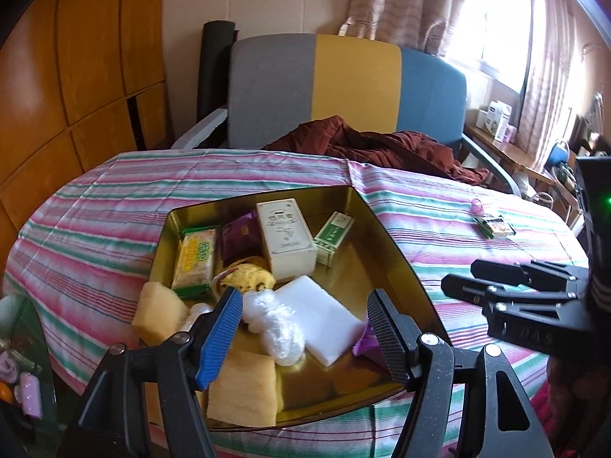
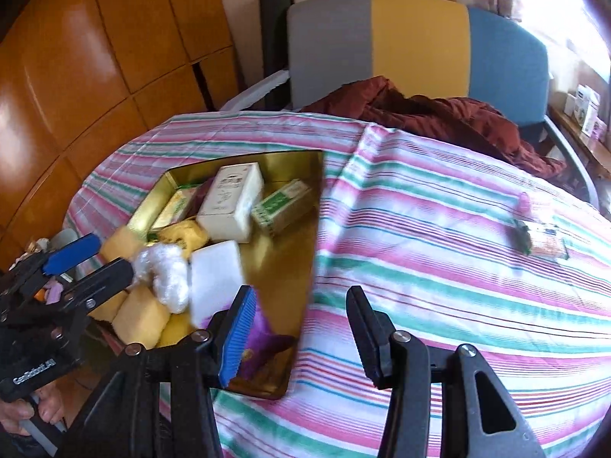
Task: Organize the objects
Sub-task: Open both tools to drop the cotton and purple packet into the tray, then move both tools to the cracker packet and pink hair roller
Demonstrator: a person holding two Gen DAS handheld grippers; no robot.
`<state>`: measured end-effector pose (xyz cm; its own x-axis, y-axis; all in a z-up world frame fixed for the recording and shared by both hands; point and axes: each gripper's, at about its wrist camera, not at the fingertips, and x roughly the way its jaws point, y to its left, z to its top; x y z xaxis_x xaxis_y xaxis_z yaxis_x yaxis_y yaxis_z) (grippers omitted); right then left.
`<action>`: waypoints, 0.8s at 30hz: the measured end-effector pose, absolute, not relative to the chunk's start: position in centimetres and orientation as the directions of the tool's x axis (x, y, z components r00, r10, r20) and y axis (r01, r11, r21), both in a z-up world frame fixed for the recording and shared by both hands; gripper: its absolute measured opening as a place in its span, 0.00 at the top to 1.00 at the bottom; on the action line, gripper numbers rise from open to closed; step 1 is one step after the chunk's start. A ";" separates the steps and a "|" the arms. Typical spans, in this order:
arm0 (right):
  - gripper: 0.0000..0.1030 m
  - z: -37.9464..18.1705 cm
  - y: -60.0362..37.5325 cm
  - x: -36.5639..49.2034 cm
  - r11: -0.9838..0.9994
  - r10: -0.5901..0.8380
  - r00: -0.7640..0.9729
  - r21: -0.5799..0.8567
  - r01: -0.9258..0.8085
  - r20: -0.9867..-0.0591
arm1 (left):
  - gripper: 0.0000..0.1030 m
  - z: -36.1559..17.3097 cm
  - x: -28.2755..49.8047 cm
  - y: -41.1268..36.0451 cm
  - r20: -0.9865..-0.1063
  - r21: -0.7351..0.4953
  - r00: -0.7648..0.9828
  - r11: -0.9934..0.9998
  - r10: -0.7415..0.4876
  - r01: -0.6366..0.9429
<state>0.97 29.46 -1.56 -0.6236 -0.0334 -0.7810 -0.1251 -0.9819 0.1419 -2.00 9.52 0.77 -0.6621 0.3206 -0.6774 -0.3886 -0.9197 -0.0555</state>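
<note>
The gold tin (image 1: 385,229) lies on the striped surface (image 1: 95,229), directly under my left gripper (image 1: 305,334). It holds a white box (image 1: 284,240), a green box (image 1: 332,236), a cracker pack (image 1: 194,263), a white foam block (image 1: 320,316) and yellow sponges (image 1: 244,393). My left gripper is wide open and holds nothing. My right gripper (image 2: 301,337) is also wide open and empty, over the tin's right edge. A small packet (image 2: 542,242) lies well apart on the right, near the surface edge.
</note>
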 end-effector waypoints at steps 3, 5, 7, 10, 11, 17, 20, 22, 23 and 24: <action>0.51 -1.5 31.2 1.3 -0.978 -0.006 -0.619 0.133 -0.160 -0.785 | 0.33 0.9 -1.9 10.4 -0.679 -0.042 -0.657 -0.911 0.328 -0.411; 0.51 -1.5 32.4 1.4 -0.975 0.016 -0.611 0.123 -0.185 -0.791 | 0.33 0.9 -1.9 11.1 -0.680 -0.036 -0.651 -0.903 0.336 -0.428; 0.51 -1.7 33.8 1.5 -0.970 0.041 -0.601 0.113 -0.216 -0.798 | 0.33 1.0 -1.9 11.8 -0.680 -0.028 -0.648 -0.896 0.341 -0.442; 0.51 -1.8 35.9 1.9 -0.959 0.069 -0.588 0.109 -0.262 -0.806 | 0.33 1.0 -1.9 12.8 -0.683 -0.021 -0.641 -0.886 0.351 -0.463; 0.51 -1.9 36.8 2.0 -0.954 0.081 -0.580 0.106 -0.282 -0.810 | 0.33 1.0 -1.9 13.0 -0.683 -0.018 -0.639 -0.883 0.353 -0.468; 0.51 -2.5 41.3 2.8 -0.919 0.124 -0.543 0.110 -0.379 -0.830 | 0.32 1.0 -2.2 15.1 -0.688 -0.006 -0.622 -0.861 0.373 -0.509; 0.51 -3.0 43.4 3.2 -0.898 0.139 -0.520 0.115 -0.425 -0.843 | 0.32 0.6 -2.4 16.3 -0.697 0.000 -0.609 -0.849 0.378 -0.528; 0.51 -3.3 44.7 3.4 -0.885 0.144 -0.505 0.117 -0.450 -0.851 | 0.32 0.3 -2.5 16.8 -0.705 -0.005 -0.596 -0.843 0.385 -0.538; 0.51 -3.5 45.4 3.5 -0.878 0.146 -0.497 0.120 -0.464 -0.855 | 0.32 0.1 -2.6 17.2 -0.710 -0.009 -0.587 -0.839 0.389 -0.545; 0.51 -3.7 46.3 3.6 -0.869 0.148 -0.487 0.122 -0.480 -0.861 | 0.32 0.0 -2.6 17.4 -0.713 -0.011 -0.582 -0.836 0.392 -0.549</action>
<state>3.63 46.25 -3.73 -0.4866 0.1482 -0.8610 -0.4804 -0.8685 0.1219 -2.63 17.37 -0.03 -0.5818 0.3915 -0.7129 -0.5489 -0.8358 -0.0111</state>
